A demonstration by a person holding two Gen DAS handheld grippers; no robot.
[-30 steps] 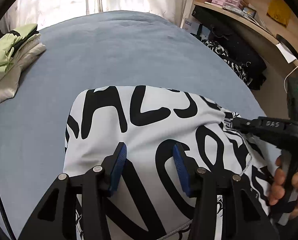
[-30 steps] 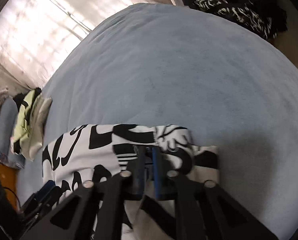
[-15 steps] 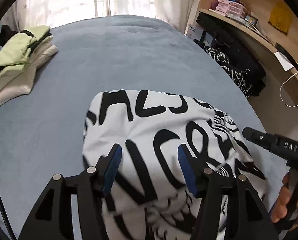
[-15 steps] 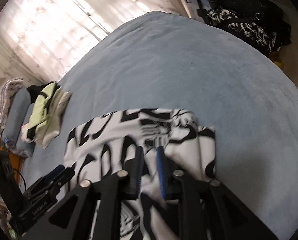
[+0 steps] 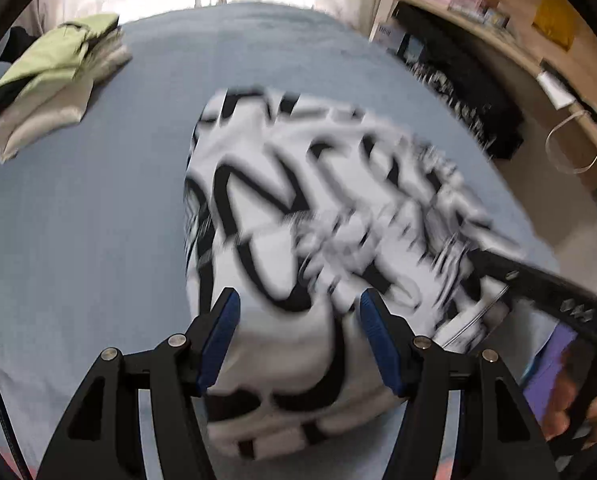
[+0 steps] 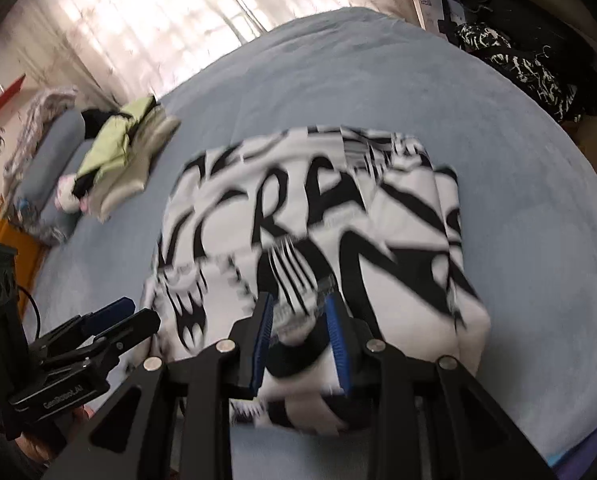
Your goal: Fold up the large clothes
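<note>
A white garment with big black lettering [image 5: 318,200] lies folded in a thick bundle on the blue bed [image 5: 78,220]. My left gripper [image 5: 300,320] hovers over the bundle's near edge. Its jaws are opening, and the cloth lies below them, not pinched. In the right wrist view the same garment [image 6: 318,208] fills the middle. My right gripper [image 6: 300,332] is above its near end, jaws opening, with cloth showing between the blue pads but no grip on it. Each gripper also shows in the other's view: the right gripper [image 5: 546,288] and the left gripper [image 6: 110,320].
A stack of folded clothes with a pale green piece on top [image 5: 54,68] [image 6: 122,156] sits at the bed's far left. Dark patterned clothes [image 6: 518,68] are heaped off the bed's right side under a wooden shelf [image 5: 498,28]. A blue pillow [image 6: 54,152] lies beyond the stack.
Both grippers drew back toward the garment's near edge and rose a little. The right gripper, shut on a fold before, has let go. The left jaws widened.
</note>
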